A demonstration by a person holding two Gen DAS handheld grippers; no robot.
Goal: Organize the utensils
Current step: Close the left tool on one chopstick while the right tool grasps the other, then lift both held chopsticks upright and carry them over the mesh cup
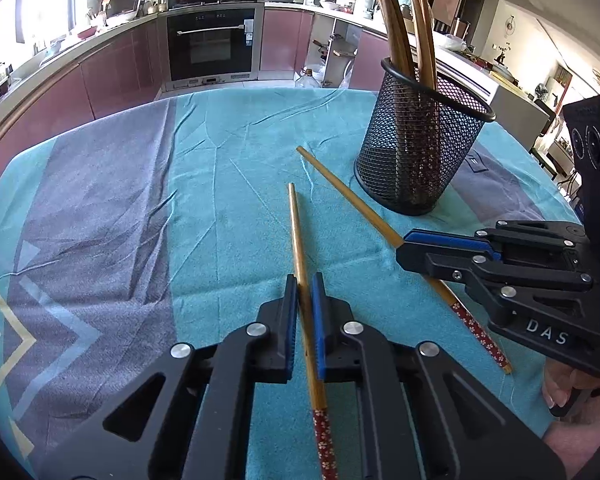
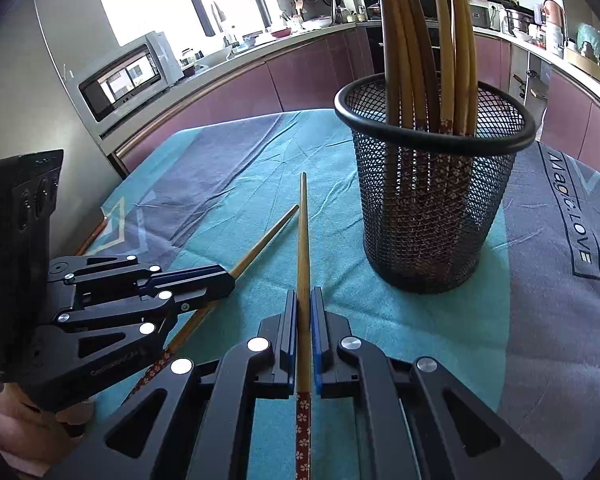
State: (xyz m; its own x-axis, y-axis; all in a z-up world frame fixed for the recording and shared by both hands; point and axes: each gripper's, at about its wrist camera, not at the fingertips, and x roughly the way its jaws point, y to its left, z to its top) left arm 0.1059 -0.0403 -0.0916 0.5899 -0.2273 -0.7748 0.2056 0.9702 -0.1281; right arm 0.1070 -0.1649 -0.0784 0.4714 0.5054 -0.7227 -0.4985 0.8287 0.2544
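Two bamboo chopsticks with red flowered ends lie low over the teal cloth. In the left wrist view my left gripper point(image 1: 304, 280) is shut on one chopstick point(image 1: 299, 236), which crosses its blue pads at a slant. My right gripper point(image 1: 404, 246) comes in from the right, shut on the other chopstick point(image 1: 348, 196). In the right wrist view the right gripper point(image 2: 303, 296) clamps that chopstick point(image 2: 302, 232) straight between its pads. The left gripper point(image 2: 228, 276) holds its own chopstick point(image 2: 266, 240) to the left. A black mesh cup point(image 2: 432, 200) with several chopsticks point(image 2: 404, 40) stands ahead on the right.
The teal and grey tablecloth point(image 1: 100, 220) covers the table, whose far edge meets purple kitchen cabinets and an oven point(image 1: 210, 44). A microwave point(image 2: 128, 76) sits beyond the left corner. A person's hand point(image 1: 572, 392) holds the right gripper's handle.
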